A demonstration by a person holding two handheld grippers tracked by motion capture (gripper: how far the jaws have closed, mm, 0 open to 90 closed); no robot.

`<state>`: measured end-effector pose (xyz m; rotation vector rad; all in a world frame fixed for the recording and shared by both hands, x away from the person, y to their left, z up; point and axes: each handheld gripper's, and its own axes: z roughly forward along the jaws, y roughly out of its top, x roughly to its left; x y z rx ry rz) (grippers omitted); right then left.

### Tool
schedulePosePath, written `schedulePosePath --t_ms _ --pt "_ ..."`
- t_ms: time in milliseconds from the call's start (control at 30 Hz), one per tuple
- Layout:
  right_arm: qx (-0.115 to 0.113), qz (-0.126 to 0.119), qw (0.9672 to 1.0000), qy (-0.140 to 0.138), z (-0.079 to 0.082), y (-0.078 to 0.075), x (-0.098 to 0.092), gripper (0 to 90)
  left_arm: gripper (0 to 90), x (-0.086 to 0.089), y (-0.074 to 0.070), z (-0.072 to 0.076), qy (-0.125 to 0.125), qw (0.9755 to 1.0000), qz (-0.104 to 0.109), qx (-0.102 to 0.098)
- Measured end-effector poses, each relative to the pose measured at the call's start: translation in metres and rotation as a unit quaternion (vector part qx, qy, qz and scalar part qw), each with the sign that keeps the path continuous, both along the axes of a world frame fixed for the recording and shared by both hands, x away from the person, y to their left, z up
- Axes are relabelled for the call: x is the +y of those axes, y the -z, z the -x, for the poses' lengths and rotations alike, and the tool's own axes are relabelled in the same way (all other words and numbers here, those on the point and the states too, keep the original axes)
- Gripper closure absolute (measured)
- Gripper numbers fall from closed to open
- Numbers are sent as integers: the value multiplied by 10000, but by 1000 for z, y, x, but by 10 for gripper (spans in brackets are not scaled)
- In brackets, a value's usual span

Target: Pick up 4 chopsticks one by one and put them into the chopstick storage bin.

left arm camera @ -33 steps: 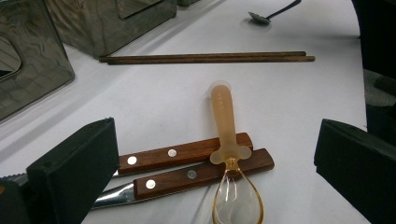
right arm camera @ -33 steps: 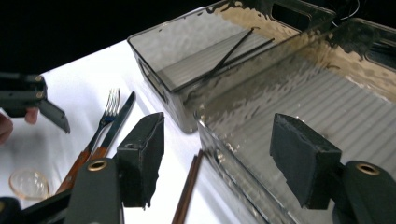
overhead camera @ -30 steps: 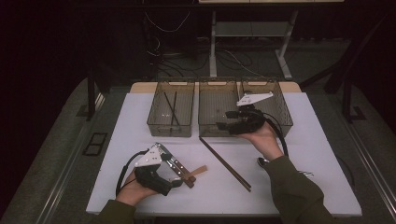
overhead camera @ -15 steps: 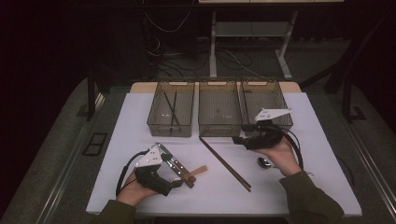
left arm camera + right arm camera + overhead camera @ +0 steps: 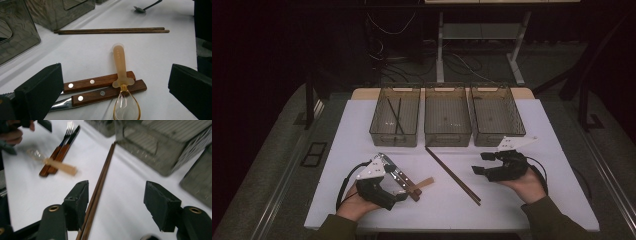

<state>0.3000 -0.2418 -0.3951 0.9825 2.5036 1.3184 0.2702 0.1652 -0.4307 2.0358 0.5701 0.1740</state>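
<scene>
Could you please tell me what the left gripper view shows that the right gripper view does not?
Left gripper view: the rivets in the wooden handles and a small metal spoon lying far off. Right gripper view: the fork tines and the knife blade. Both share the chopsticks, the two wooden handles, the amber spoon lying across them, and the grey bins.
</scene>
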Motion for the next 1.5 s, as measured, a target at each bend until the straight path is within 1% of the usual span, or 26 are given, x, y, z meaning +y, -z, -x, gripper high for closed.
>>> schedulePosePath --t_ms 167,233,367,433,567,600,633,700,833,967,1100,1233,1500 --pt "101 99 9999 -92 16 10 -4 447 0 0 0 0 10 10000 -25 -2" --pt "125 178 9997 -143 21 13 -5 484 0 0 0 0 5 10000 -22 -6" --pt "209 242 9992 -222 32 18 -6 583 0 0 0 0 -6 10000 -22 -4" --pt "212 324 9989 -283 36 20 -5 647 0 0 0 0 3 10000 -37 -16" --pt "279 389 9982 -370 39 23 -2 705 0 0 0 0 -2 10000 -31 -16" --pt "320 432 9977 -412 39 23 -1 714 0 0 0 0 -3 10000 -30 -18" --pt "312 474 9973 -457 39 25 1 723 0 0 0 0 -5 10000 -28 -16" --pt "387 541 9965 -510 39 27 4 738 0 0 0 0 -11 10000 -20 -8" --pt "437 646 9954 -562 40 32 9 751 0 0 0 0 -2 10000 -33 -12" --pt "462 763 9943 -586 40 36 13 751 0 0 0 0 -4 10000 -27 -13" --pt "519 827 9934 -594 39 39 16 751 0 0 0 0 -10 10000 -37 -10" --pt "499 926 9926 -601 39 41 18 755 0 0 0 0 -2 10000 -45 -6" --pt "552 965 9921 -577 39 44 20 767 0 -1 0 0 -1 10000 -45 -6"
